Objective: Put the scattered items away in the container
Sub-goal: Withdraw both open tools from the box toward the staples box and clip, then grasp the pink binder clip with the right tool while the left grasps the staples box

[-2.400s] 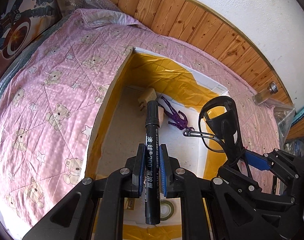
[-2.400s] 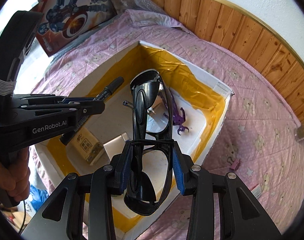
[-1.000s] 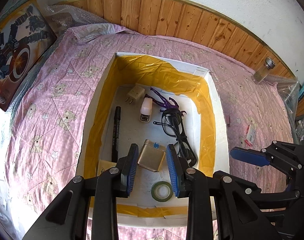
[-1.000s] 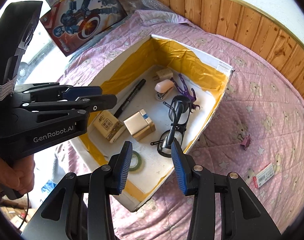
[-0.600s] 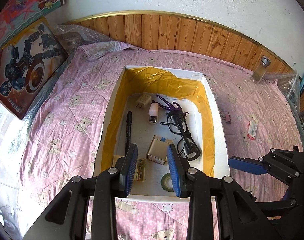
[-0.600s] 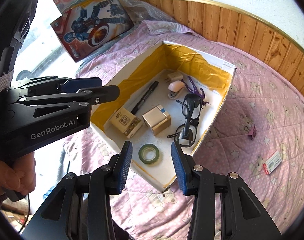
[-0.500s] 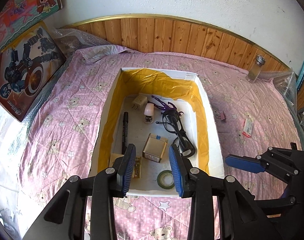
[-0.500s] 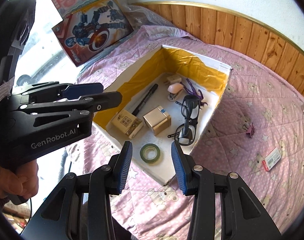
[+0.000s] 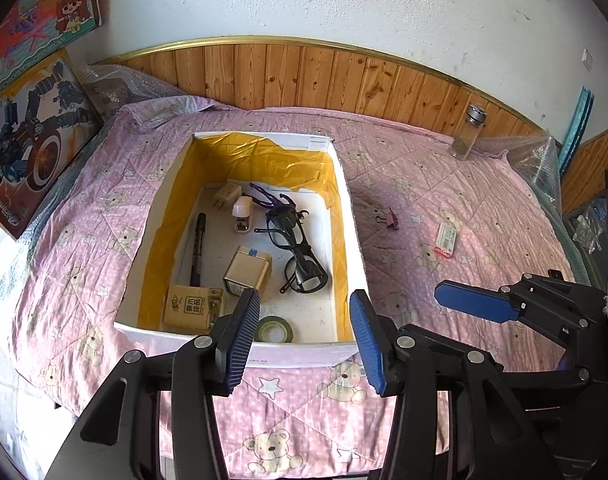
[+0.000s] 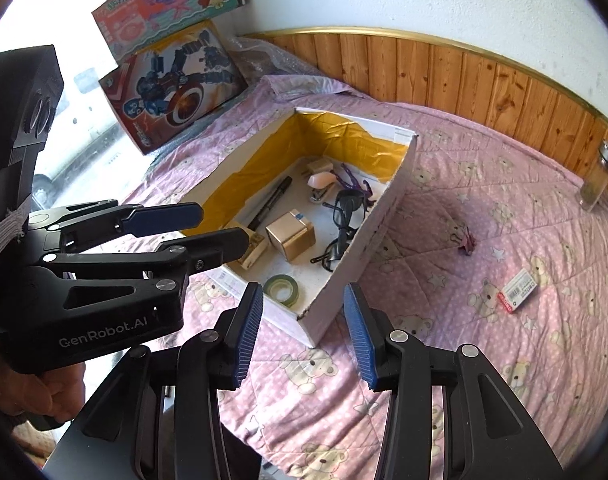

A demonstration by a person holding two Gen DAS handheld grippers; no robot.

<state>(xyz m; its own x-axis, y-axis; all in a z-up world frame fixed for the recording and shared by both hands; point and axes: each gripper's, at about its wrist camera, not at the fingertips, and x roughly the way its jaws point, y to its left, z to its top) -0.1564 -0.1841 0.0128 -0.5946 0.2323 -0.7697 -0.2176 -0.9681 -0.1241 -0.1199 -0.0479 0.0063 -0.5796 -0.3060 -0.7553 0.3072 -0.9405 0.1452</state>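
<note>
A white box (image 9: 353,240) (image 10: 383,216) with yellow lining sits on the pink bed. Inside lie a black marker (image 9: 198,248), black glasses (image 9: 298,256) (image 10: 341,222), a gold tin (image 9: 248,272) (image 10: 290,236), a tape roll (image 9: 274,330) (image 10: 282,286), a small carton (image 9: 188,306), a stapler (image 9: 242,214), a plug (image 9: 226,194) and a purple figure (image 9: 272,200). On the quilt to the box's right lie a purple clip (image 9: 391,218) (image 10: 467,242) and a white eraser (image 9: 447,236) (image 10: 519,290). My left gripper (image 9: 304,338) and right gripper (image 10: 300,334) hover open and empty before the box's near end.
A glass jar (image 9: 469,132) (image 10: 597,178) stands by the wooden wall panel at the back right. Toy boxes (image 9: 28,128) (image 10: 172,80) lean at the bed's left side. Bubble wrap (image 9: 537,160) lies at the right edge. A hand (image 10: 44,396) holds the left gripper.
Both grippers let go of the marker and the glasses, which now lie in the box. Both have since drawn back and up, open and empty, so the whole bed shows.
</note>
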